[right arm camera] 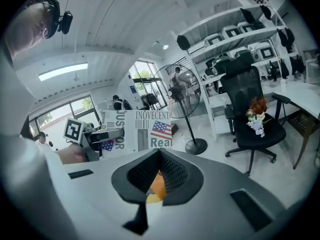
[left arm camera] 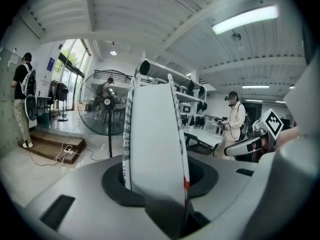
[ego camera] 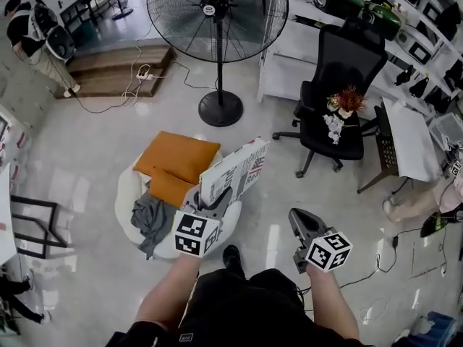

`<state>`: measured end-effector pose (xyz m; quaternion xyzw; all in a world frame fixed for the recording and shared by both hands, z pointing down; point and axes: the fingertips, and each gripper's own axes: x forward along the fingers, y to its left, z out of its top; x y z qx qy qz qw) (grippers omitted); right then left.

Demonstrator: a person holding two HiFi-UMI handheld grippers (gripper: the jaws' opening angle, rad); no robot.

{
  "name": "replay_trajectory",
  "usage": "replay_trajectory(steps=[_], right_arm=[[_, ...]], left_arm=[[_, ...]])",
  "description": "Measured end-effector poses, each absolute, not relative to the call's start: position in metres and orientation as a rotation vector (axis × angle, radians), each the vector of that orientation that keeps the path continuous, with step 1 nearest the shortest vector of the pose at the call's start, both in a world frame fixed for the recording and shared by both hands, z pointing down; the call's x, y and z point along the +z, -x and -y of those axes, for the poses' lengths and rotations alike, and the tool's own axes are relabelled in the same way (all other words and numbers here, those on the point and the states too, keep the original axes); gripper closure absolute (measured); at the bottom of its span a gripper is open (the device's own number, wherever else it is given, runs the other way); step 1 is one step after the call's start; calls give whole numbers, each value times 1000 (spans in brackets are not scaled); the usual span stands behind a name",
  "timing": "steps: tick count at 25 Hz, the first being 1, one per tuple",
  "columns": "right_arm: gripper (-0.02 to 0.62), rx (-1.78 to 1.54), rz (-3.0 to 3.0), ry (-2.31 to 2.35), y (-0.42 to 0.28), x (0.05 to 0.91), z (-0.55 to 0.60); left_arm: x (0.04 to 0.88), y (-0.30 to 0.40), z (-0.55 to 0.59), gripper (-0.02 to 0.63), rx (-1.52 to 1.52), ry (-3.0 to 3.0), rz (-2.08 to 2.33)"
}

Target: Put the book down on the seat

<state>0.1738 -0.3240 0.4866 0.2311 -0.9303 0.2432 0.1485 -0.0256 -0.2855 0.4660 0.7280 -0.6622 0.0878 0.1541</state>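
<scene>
My left gripper (ego camera: pixel 217 201) is shut on the lower edge of a large flat book (ego camera: pixel 235 172) with a newspaper-print cover and a flag on it. The book stands tilted in the air over the right side of a white beanbag seat (ego camera: pixel 126 186). In the left gripper view the book (left arm camera: pixel 152 144) rises edge-on from between the jaws. In the right gripper view its cover (right arm camera: pixel 137 130) faces me. To the right, my right gripper (ego camera: pixel 300 224) hangs over the floor, jaws together and holding nothing.
Two orange cushions (ego camera: pixel 177 154) and a grey cloth (ego camera: pixel 152 219) lie on the seat. A standing fan (ego camera: pixel 217 20) is behind it. A black office chair (ego camera: pixel 340 100) carrying a flower toy (ego camera: pixel 343 103) is to the right. Cables run across the floor.
</scene>
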Motion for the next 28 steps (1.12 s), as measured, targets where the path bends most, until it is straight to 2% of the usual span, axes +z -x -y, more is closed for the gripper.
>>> replay_trajectory(steps=[11,19,28], right_arm=[[580,751,2639,-325,-117,529,366],[580,794,2605,-179,-127,549,404],[580,770,2453,-56,-122,621,422]], left_arm=[[506,70,296,442,229,-1772,2047],[512,49,318,440,278,-1658,2090],[596,41,333,440,175,-1492,2020]])
